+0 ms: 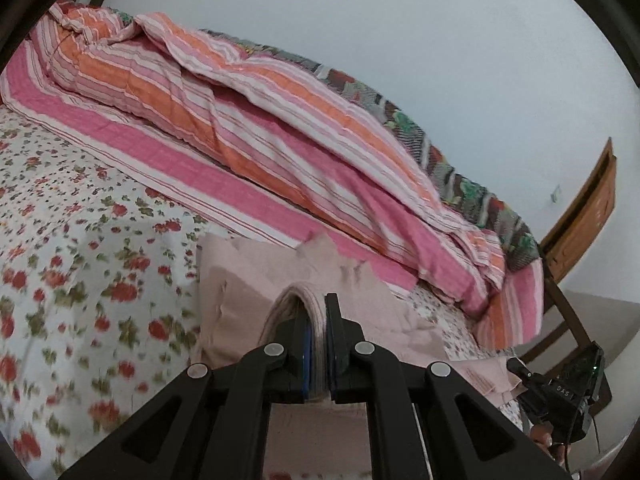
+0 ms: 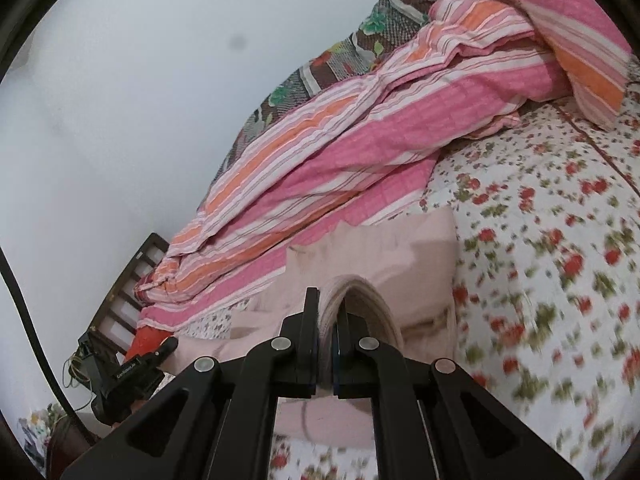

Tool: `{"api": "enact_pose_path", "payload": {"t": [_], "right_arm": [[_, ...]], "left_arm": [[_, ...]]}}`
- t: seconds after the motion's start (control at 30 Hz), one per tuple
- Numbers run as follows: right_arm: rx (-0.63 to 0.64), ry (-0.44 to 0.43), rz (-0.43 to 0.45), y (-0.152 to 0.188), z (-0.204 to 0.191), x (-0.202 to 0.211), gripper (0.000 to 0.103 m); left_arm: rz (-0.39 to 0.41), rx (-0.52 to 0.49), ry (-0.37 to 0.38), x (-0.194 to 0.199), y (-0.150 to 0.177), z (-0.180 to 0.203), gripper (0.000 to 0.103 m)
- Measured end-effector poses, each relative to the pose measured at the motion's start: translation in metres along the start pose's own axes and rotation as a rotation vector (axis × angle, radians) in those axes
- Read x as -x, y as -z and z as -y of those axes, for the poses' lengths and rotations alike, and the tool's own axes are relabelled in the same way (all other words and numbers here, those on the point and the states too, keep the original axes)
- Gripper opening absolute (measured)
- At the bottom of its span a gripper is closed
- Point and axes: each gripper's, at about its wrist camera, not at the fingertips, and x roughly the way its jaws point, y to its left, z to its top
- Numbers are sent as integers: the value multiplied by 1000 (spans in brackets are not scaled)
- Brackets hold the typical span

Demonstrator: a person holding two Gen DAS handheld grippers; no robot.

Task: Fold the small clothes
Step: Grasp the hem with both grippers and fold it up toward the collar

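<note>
Two grippers in play, one garment between them. The left gripper [image 1: 318,312] has its jaws pressed tight on a bunched fold of the pale pink garment [image 1: 248,280], several layers of cloth squeezed between the blue pads. Over in the right wrist view, the right gripper [image 2: 328,308] does the same: jaws closed down hard on a thick pinch of that one pink garment [image 2: 400,248].

The cloth runs from one gripper across to the other, so its long axis lies side to side between the two hands, roughly along the near edge of the bed [image 1: 80,240]. Past the pinched folds it lies forward over the floral sheet, its far edge towards the striped quilt [image 1: 240,128].

Each camera catches the other gripper low at its own edge: the right one bottom right in the left view, the left one bottom left in the right view.

One striped quilt, heaped along the far side of the bed, and one patterned blanket [image 1: 460,176] behind it against the wall. The floral sheet is blurred.
</note>
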Motion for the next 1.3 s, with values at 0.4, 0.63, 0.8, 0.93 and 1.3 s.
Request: {"api": "enact_pose_path", "payload": {"t": [0.4, 0.63, 0.8, 0.93, 1.3], "right_arm": [[9, 102, -94, -35, 21, -96, 5], [-58, 125, -125, -42, 47, -131, 10], [-82, 133, -109, -44, 57, -133, 37], [-84, 141, -101, -45, 54, -123, 40], [123, 266, -146, 6, 35, -51, 47]], "left_arm": [[-83, 25, -107, -91, -31, -23, 7], [-152, 60, -106, -128, -34, -35, 8], [-161, 99, -100, -132, -35, -40, 50], [-106, 73, -112, -115, -37, -37, 64], [-152, 28, -166, -62, -3, -38, 65]]}}
